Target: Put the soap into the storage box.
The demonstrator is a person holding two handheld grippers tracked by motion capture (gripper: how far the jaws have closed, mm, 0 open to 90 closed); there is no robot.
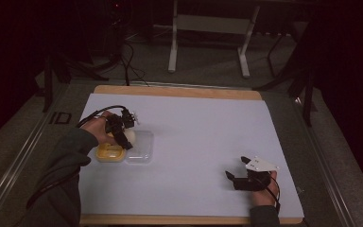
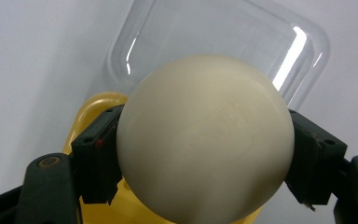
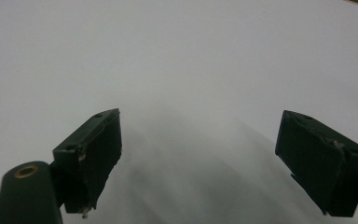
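Gripping a cream ball (image 2: pixel 205 140), the left gripper (image 1: pixel 123 135) shows no readable writing; right gripper's (image 3: pixel 214 158) fingers wide.

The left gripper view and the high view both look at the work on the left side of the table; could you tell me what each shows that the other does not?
Left gripper view: both pads pressed on the cream ball's sides.

High view: the right gripper, open, resting apart on the white table cover.

Both: ball, yellow container and clear lid beside it.
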